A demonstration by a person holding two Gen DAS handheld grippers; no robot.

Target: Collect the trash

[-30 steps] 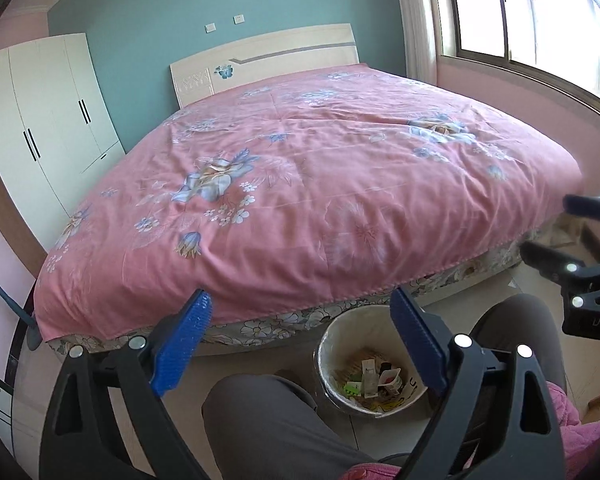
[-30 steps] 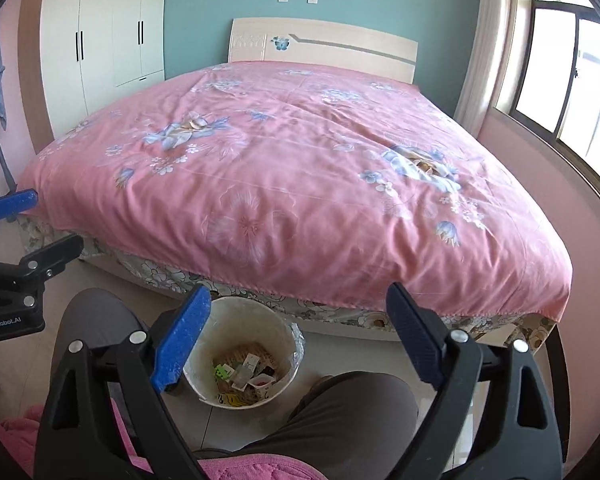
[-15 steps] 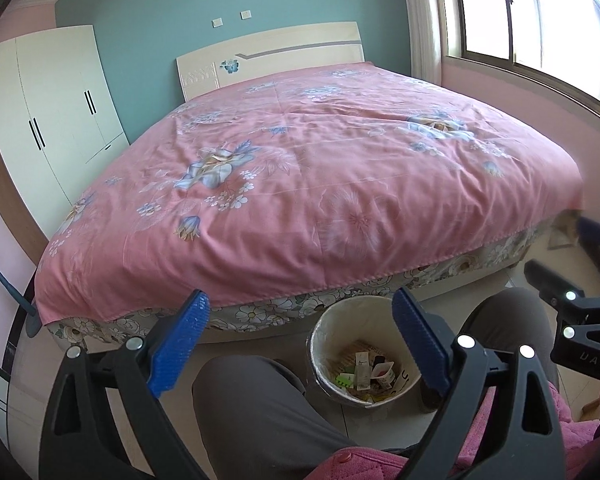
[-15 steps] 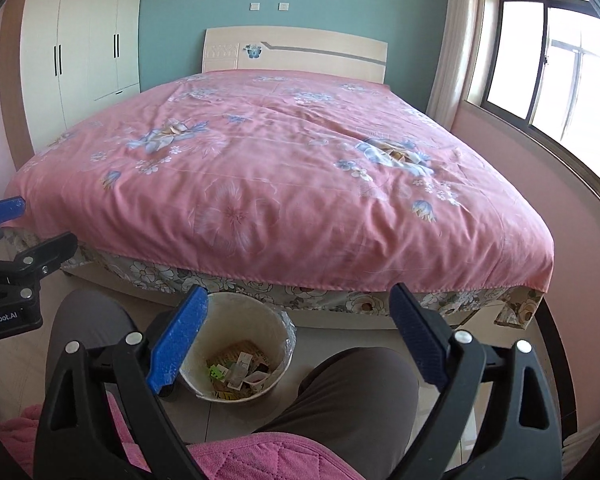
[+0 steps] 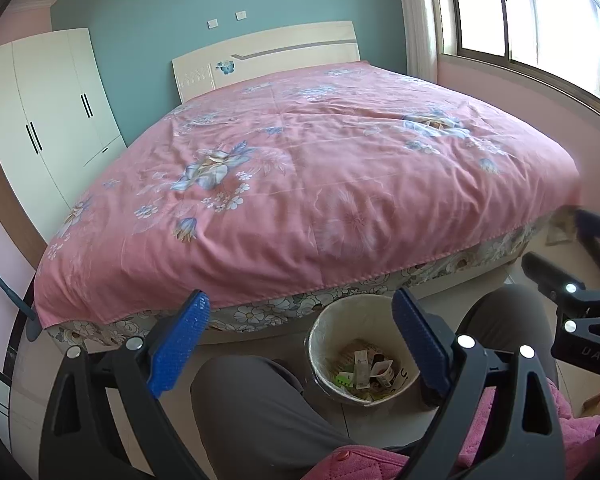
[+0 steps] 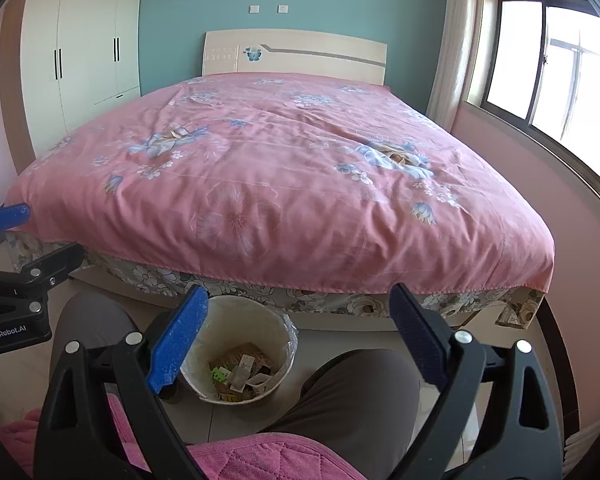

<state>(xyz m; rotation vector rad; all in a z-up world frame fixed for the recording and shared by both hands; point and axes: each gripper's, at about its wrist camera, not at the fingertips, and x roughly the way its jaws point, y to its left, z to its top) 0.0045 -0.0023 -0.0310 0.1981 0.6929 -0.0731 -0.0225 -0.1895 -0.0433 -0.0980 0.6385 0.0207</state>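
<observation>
A white trash bin (image 5: 328,322) lined with a plastic bag stands on the floor at the foot of the bed, between the person's knees; it also shows in the right wrist view (image 6: 276,320). Paper scraps and wrappers (image 5: 366,368) lie in its bottom, also seen in the right wrist view (image 6: 240,372). My left gripper (image 5: 300,344) is open and empty, held above the knees near the bin. My right gripper (image 6: 296,340) is open and empty, above the bin and the right knee. Each gripper shows at the edge of the other's view.
A large bed with a pink flowered cover (image 5: 320,168) fills the room ahead. A white wardrobe (image 5: 48,120) stands at the left wall, a window (image 6: 560,72) at the right. The person's grey-trousered knees (image 5: 244,408) flank the bin.
Both grippers have pulled back and risen a little, so the bed and bin look farther off. The jaws stayed open and empty.
</observation>
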